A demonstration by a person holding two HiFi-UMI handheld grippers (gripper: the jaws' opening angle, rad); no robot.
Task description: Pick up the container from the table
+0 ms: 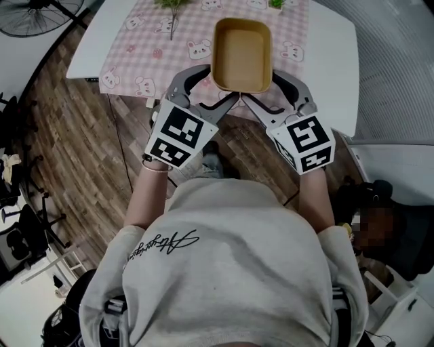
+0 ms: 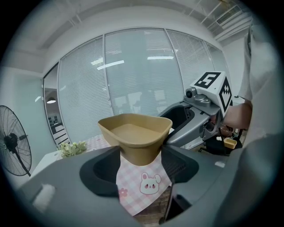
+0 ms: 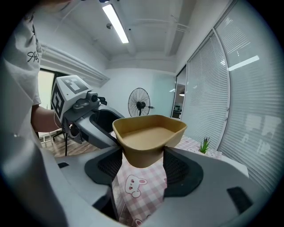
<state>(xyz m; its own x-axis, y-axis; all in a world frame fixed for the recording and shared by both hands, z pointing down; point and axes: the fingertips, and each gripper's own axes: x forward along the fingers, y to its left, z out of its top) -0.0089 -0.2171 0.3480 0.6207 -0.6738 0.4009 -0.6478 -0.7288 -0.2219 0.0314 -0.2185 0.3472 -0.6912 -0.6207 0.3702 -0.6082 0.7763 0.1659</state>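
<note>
- The container (image 1: pixel 241 54) is a tan, empty, rounded-rectangular tub. It is held clear of the table, above the near edge of the tablecloth (image 1: pixel 139 41), at 12 o'clock from the person.
- The left gripper (image 1: pixel 218 87) is clamped on the container's near corner at 7 o'clock. Its own view shows both pads pressed against the tub's lower wall.
- The right gripper (image 1: pixel 261 88) is clamped on the near corner at 5 o'clock, with its pads tight against the wall on both sides.
- Hidden: the jaws cover the tub's two near corners, and its underside shows in no view.
- The tablecloth is pink check with printed rabbit faces. It lies on a white table (image 1: pixel 332 61), whose far side is cut off at 12 o'clock.
- The greenery (image 1: pixel 173 5) on the cloth is also cropped there.
- A floor fan (image 1: pixel 27 17) at 10 o'clock is only partly in frame.
- Markings: black-and-white square markers sit on the left cube (image 1: pixel 175 133) and the right cube (image 1: pixel 308 142).
- The sweatshirt (image 1: pixel 224 271) carries script lettering that is too slanted to read.
</note>
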